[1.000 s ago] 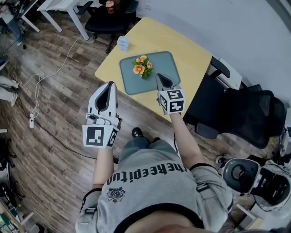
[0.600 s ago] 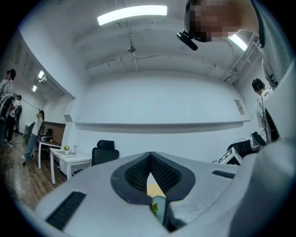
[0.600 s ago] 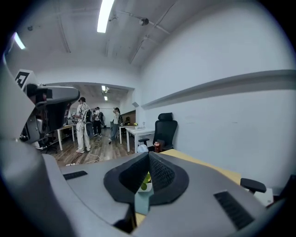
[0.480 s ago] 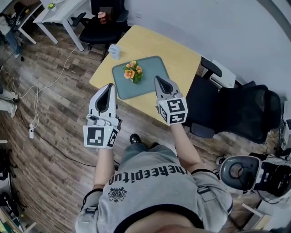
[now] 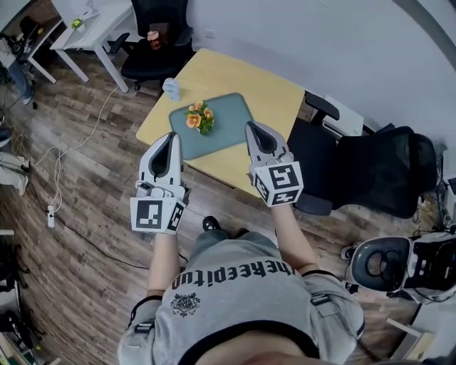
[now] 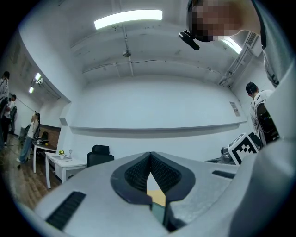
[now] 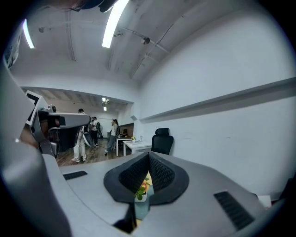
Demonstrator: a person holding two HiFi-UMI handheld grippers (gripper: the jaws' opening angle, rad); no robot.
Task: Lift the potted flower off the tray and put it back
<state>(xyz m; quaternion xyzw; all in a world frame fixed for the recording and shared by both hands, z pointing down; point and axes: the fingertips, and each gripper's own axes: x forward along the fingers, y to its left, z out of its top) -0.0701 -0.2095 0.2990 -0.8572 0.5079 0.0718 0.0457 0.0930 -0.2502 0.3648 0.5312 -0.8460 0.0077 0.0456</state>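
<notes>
The potted flower [image 5: 199, 117], orange blooms with green leaves, stands on the grey-green tray [image 5: 228, 120] on a yellow table [image 5: 278, 93]. Both grippers hover short of the table, pointing roughly level toward it. My left gripper [image 5: 172, 135] is shut with nothing in it, held before the table's near left edge. My right gripper [image 5: 251, 126] is shut and empty, raised by the tray's near right corner. Through the right gripper's [image 7: 148, 155] closed jaws I glimpse the flower [image 7: 144, 186]. The left gripper [image 6: 150, 155] view shows only a sliver of table between its jaws.
A small pale cup-like object [image 5: 171, 88] stands at the table's left corner. Black office chairs [image 5: 370, 171] sit right of the table and one [image 5: 153, 32] behind it. A white desk [image 5: 89, 21] is at the far left. Cables lie on the wood floor [image 5: 64, 128].
Both grippers have risen, the right one more, and stay shut. The view has shifted so the table and flower sit farther left and farther from the grippers.
</notes>
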